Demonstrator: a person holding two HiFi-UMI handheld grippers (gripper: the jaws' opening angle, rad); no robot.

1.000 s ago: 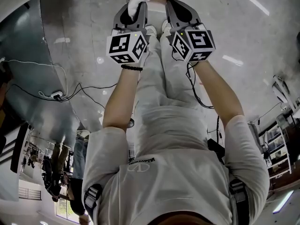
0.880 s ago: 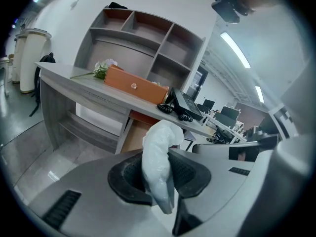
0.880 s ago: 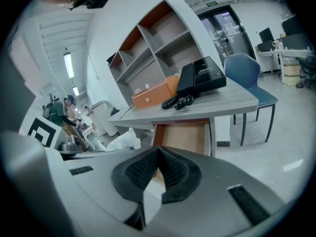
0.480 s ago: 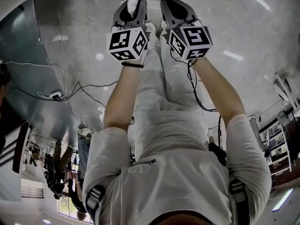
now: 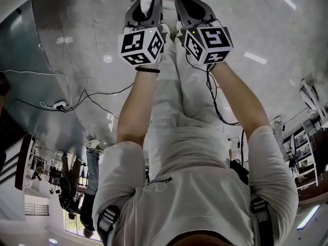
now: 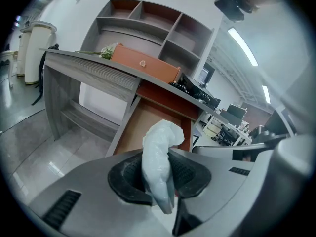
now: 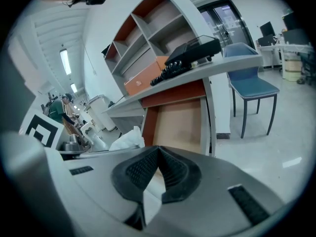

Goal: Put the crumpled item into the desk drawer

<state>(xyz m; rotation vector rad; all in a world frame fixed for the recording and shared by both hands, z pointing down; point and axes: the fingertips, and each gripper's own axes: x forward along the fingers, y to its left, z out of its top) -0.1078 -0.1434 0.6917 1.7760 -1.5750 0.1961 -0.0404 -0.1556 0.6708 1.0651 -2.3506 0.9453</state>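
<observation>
The person holds both claws out in front, side by side and close together. The left gripper (image 5: pixel 145 3) is clamped on the crumpled item (image 6: pixel 159 157), a white, wrinkly wad that looks like thin plastic or paper. Its two dark pads squeeze the wad from both sides. The top of the wad sticks out past the jaws and curls over.

The right gripper (image 5: pixel 187 5) has its jaws together. The pad tips touch and nothing is between them.

In front of the claws is a grey desk (image 6: pixel 94 65). Its desk drawer (image 6: pixel 148 127) is pulled out, and you can see its brown wooden bottom. The white wad is not in the drawer; it is up in the left claw, on the near side of the drawer.

An orange box (image 6: pixel 143 63) with a little knob sits on the desk. A black thing (image 7: pixel 190 53) lies on the desk too, but I cannot tell what it is. A set of shelves (image 6: pixel 148 23) stands behind the desk. A blue chair (image 7: pixel 249 85) is beside the desk.

The person has a black bracelet (image 5: pixel 147 69) on the left wrist. A black cable (image 5: pixel 212 96) hangs down from the right claw.
</observation>
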